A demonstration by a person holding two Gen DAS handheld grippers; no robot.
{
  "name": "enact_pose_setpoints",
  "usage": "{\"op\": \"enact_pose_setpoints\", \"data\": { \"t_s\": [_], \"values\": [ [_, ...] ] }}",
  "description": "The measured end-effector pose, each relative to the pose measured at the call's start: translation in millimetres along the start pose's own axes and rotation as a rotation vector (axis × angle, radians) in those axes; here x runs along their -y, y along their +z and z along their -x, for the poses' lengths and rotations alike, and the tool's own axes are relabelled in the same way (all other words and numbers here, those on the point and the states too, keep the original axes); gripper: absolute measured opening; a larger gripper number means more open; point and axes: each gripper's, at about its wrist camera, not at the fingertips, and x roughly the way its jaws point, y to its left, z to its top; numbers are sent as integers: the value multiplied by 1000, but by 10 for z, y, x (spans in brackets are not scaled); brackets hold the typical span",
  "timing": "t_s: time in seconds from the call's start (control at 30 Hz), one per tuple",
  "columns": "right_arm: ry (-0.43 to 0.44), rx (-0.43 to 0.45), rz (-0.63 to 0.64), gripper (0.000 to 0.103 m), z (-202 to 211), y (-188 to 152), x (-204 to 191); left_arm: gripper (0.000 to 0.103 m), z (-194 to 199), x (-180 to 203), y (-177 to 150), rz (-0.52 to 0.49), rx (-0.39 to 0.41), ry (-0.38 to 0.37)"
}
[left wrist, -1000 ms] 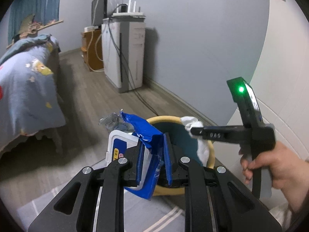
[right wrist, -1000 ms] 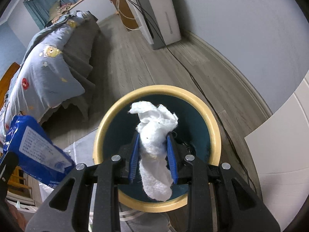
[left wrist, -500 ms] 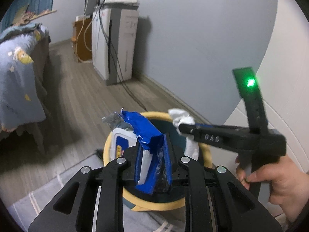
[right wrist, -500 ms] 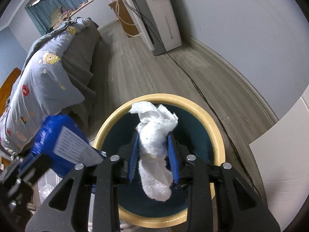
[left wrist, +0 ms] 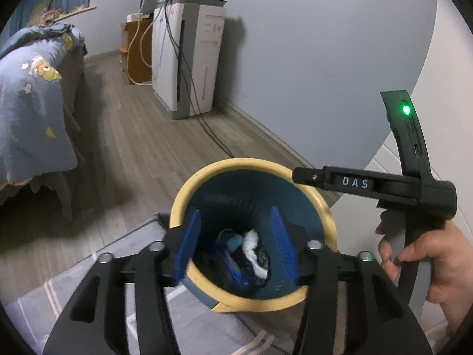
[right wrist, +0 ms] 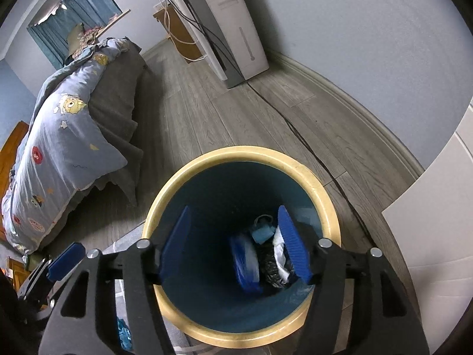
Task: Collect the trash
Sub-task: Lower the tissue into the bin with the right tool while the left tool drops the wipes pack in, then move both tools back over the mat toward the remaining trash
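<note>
A round bin with a yellow rim [left wrist: 207,169] [right wrist: 236,151] and teal inside stands on the floor beneath both grippers. My left gripper [left wrist: 233,236] hangs over the rim, its jaws opening with nothing between them. My right gripper [right wrist: 233,245] is above the bin's mouth, jaws opening too, also empty. At the bottom lie a blue wrapper [left wrist: 233,269] [right wrist: 245,263], white tissue [left wrist: 251,244] [right wrist: 279,250] and dark crumpled trash [right wrist: 270,269]. The right gripper's body [left wrist: 354,182], held by a hand [left wrist: 437,263], shows in the left wrist view.
A bed with a blue patterned quilt [right wrist: 59,148] stands at left. A white appliance [left wrist: 192,59] stands against the grey wall, its cable [right wrist: 310,148] running along the wooden floor past the bin. A grey rug [left wrist: 88,281] lies under the bin's near side. White furniture [right wrist: 437,213] is at right.
Both grippers opened. The blue wrapper left the left jaws and the white tissue left the right jaws; both now lie at the bottom of the bin. The left gripper sank toward the rim.
</note>
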Motion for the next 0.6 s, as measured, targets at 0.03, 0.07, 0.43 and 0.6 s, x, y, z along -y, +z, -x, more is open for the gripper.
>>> {"op": "enact_pose_setpoints", "data": {
  "t_s": [0.03,0.07,0.43,0.6],
  "values": [
    [-3,1,2,67,8,0,-3,65,32,7,-12,-7,7,7],
    [-4,3,3,74,17,1,-7,67,58,14,-22,-14,10,16],
    [-22,17,10,97,127,8,-63,94,401,-79,-167,-1,6,90],
    [-34,20,76,97,237,-65,-246,95,729,-183,-205,8,14,142]
  ]
}}
